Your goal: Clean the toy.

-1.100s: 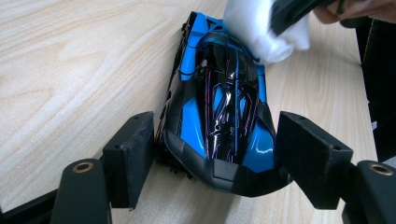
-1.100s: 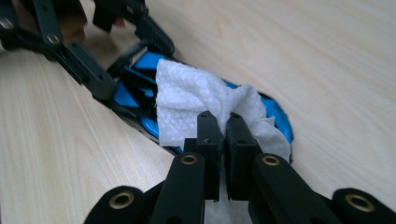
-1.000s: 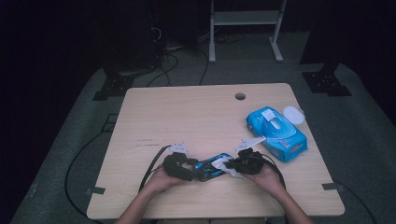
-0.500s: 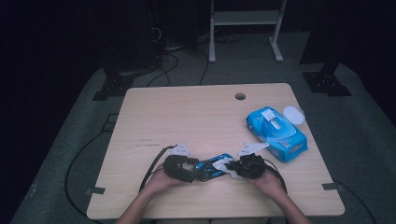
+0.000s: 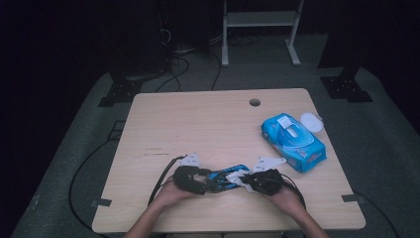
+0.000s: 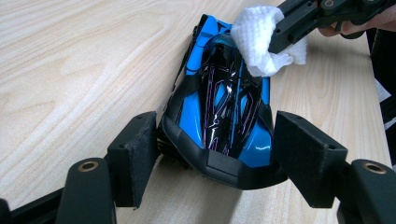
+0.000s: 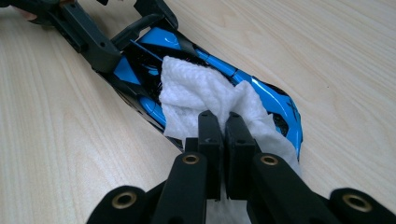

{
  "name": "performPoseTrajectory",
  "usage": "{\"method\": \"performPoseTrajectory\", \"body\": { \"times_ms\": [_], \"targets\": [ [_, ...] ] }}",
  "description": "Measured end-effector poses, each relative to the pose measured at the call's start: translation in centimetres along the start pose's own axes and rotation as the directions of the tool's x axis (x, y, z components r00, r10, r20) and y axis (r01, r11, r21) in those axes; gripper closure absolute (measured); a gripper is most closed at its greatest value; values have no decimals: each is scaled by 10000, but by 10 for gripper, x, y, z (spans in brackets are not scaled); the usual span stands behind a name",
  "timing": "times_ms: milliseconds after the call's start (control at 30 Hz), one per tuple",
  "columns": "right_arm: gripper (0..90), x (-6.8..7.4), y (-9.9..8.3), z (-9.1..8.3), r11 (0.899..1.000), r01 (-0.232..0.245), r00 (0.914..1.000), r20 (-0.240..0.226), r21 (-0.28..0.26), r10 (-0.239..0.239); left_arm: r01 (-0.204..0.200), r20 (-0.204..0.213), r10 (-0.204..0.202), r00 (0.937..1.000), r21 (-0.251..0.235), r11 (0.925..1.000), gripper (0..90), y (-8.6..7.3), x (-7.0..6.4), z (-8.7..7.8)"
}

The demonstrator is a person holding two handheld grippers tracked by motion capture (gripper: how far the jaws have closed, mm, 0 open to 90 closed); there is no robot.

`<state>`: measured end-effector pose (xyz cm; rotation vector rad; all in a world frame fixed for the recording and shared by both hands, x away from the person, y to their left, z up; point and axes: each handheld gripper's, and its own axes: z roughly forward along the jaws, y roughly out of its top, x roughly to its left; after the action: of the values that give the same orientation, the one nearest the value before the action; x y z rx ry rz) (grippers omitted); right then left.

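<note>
Blue and black, the toy car (image 6: 219, 112) sits between the pads of my left gripper (image 6: 219, 154), whose jaws are spread to the car's width and press against both flanks of its near end; in the high view this gripper (image 5: 190, 179) is at the car's left. Beyond my left jaws, over the car's far half, the white wipe (image 6: 261, 39) lies on the bodywork. My right gripper (image 7: 223, 126) has its jaws closed tight on a fold of that wipe (image 7: 201, 95), which drapes over the car (image 7: 261, 93) straight ahead of the tips. Farther right stands a blue wipes pack (image 5: 293, 141), well apart on the wooden table (image 5: 198, 124).
</note>
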<state>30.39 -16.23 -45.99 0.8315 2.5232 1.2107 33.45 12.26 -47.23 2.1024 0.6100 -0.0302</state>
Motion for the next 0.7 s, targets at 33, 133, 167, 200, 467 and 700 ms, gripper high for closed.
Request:
{"method": "performPoseTrajectory", "body": {
  "times_ms": [33, 133, 167, 200, 467, 700],
  "targets": [
    [866, 0, 0, 0, 10000, 88, 10000, 4, -13, -88, -7, -17, 7, 10000, -11, 10000, 315, 0, -1, 0],
    [866, 3, -1, -2, 9996, 278, 9996, 62, 30, -278, -30, -31, 30, 10000, 19, 10000, 315, 0, -2, 0],
    [866, 5, -2, -3, 9994, 333, 9994, 61, 39, -334, -94, -51, 95, 9999, 16, 10000, 315, 0, -3, 0],
    [866, 6, -3, -4, 9994, 353, 9993, 81, 13, -353, -177, -81, 178, 9998, 35, 9998, 316, 0, -3, 0],
    [866, 10, -9, -8, 9988, 410, 9991, 80, -254, -408, -1075, -452, 1078, 9931, 104, 9942, 329, 2, -14, -2],
    [867, 16, -13, -11, 9984, 468, 9988, 161, -305, -463, -1411, -665, 1413, 9877, 76, 9900, 423, 3, -15, -3]
  ]
}}
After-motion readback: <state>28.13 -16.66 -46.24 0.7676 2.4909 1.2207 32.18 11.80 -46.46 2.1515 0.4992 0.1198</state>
